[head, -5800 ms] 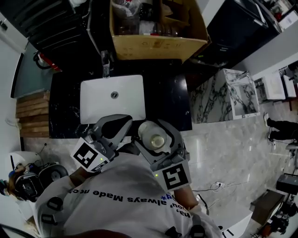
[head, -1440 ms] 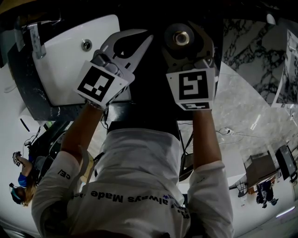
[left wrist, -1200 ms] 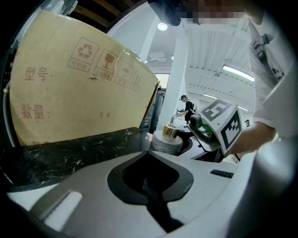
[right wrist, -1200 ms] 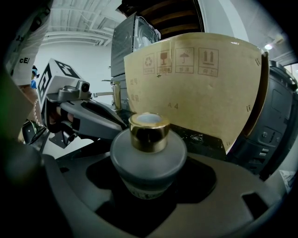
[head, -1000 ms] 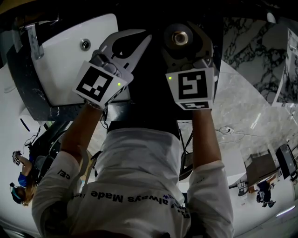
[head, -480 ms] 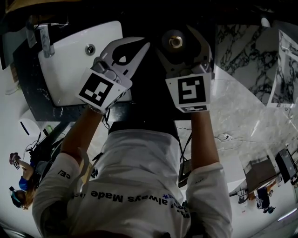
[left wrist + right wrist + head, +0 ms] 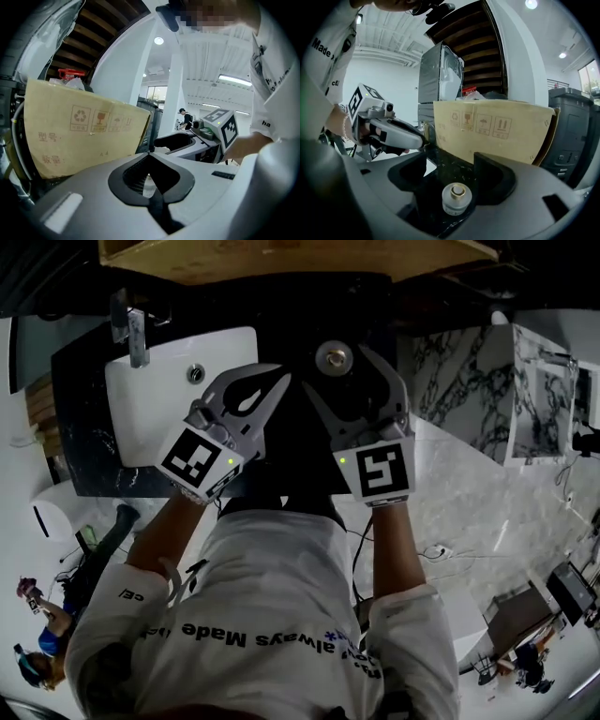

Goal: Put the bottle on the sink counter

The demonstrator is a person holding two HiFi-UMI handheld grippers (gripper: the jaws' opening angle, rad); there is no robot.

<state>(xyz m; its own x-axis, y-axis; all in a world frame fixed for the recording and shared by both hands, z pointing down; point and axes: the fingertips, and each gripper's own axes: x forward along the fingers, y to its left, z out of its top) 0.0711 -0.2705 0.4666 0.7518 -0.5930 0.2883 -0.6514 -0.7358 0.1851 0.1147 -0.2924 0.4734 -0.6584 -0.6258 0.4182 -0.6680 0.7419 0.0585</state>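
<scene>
A small clear bottle (image 7: 335,357) with a gold-ringed top stands upright on the black sink counter (image 7: 300,324). My right gripper (image 7: 339,369) straddles it. In the right gripper view the bottle (image 7: 456,197) sits between the wide jaws, close to the right one with a clear gap on the left. The jaws are closing, and neither pad presses on the bottle. My left gripper (image 7: 279,382) hovers just left of it, over the counter beside the white sink (image 7: 141,432). Its tips meet in the left gripper view (image 7: 149,154), shut with nothing in them.
A large cardboard box (image 7: 281,254) stands on the counter right behind the bottle and fills the background of both gripper views (image 7: 497,131). A chrome faucet (image 7: 131,324) rises at the sink's back left. Marble panels (image 7: 450,381) lie to the right.
The bottle, carried in the right gripper over the floor seconds ago, now stands on the counter with the jaws loose round it. Over the last second both grippers have drawn back slightly.
</scene>
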